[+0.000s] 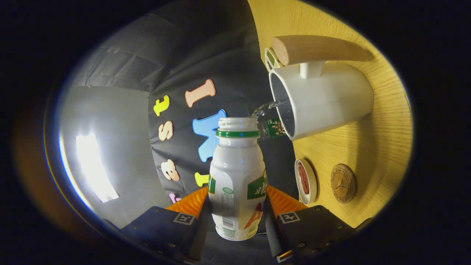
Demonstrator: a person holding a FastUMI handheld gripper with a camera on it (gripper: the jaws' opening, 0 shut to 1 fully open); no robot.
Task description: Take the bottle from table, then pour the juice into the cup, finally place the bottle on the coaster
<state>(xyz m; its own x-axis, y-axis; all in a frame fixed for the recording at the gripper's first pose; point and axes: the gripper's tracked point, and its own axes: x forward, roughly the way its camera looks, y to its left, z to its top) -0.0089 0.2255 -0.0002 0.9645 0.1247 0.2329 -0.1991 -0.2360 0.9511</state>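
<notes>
White plastic: the bottle (237,180) is a pale body with green label patches and a green neck ring, uncapped, and sits between the fingers.
Gripper state: the gripper (237,206) pinches the bottle, one finger pressed against each side of its lower body.
Bottle attitude: the whole view is rolled, so the table (382,147) stands on edge beside the bottle; the bottle is judged to be tipped over for pouring.
Pour: a thin clear stream (265,109) leaves the open mouth and runs into the cup (323,101) just beyond it.
Cup: white, with a wooden handle (320,49); its opening faces the bottle mouth and the stream crosses the rim.
Task progress: taking the bottle is done; pouring is judged to be in hand. Righting the bottle and setting it on the coaster remain.
Coaster: the round cork coaster (343,183) lies bare on the wooden table, near the cup and well apart from the bottle.
Nearby items: a small white dish (306,181) with something reddish in it lies just beside the coaster, between it and the fingers. A small green-labelled item (271,59) shows behind the cup.
Obstruction: the dish is judged the main hazard on the way to the coaster; the cup must also be cleared.
</notes>
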